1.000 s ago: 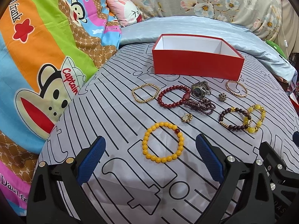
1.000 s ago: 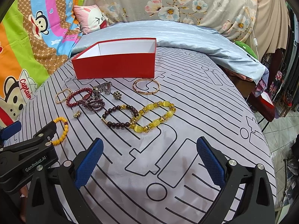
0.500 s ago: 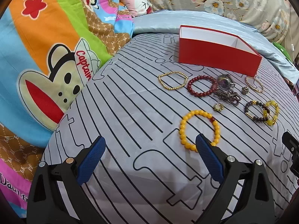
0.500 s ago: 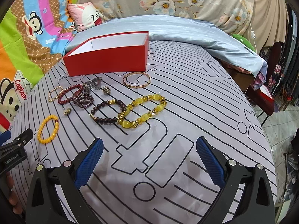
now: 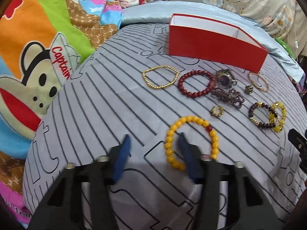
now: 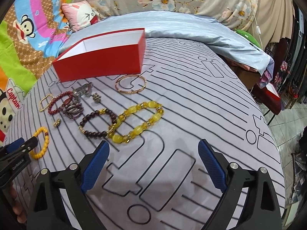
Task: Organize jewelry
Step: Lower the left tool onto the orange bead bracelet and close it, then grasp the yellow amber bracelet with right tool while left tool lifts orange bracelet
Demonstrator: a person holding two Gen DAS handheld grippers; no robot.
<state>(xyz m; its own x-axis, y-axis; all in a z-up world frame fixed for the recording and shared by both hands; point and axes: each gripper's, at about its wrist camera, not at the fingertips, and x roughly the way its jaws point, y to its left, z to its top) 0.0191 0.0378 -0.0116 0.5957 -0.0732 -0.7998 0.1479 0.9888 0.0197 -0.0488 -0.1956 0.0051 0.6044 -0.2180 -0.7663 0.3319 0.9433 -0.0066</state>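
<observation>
My left gripper (image 5: 153, 149) has just been closing: a second ago its jaws stood wide, framing the yellow bracelet (image 5: 191, 140); now they are much narrower. Its right finger (image 5: 185, 151) sits inside the loop, the left one outside on the sheet (image 5: 107, 103), so the near arc of beads lies about between them. Motion blur hides whether the pads press it yet; I judge they don't, and the pick is only starting. My right gripper (image 6: 153, 164) has narrowed slightly, yet its jaws stand wide apart with only bed sheet between them, just short of the amber bracelet (image 6: 137, 122).

The yellow bracelet is a ring of smooth, round, glossy beads with one red bead, likely elastic and prone to roll. The remaining pieces lie beyond it on the bed. The red box (image 5: 216, 44), stiff card with a white lining, waits empty behind them.
</observation>
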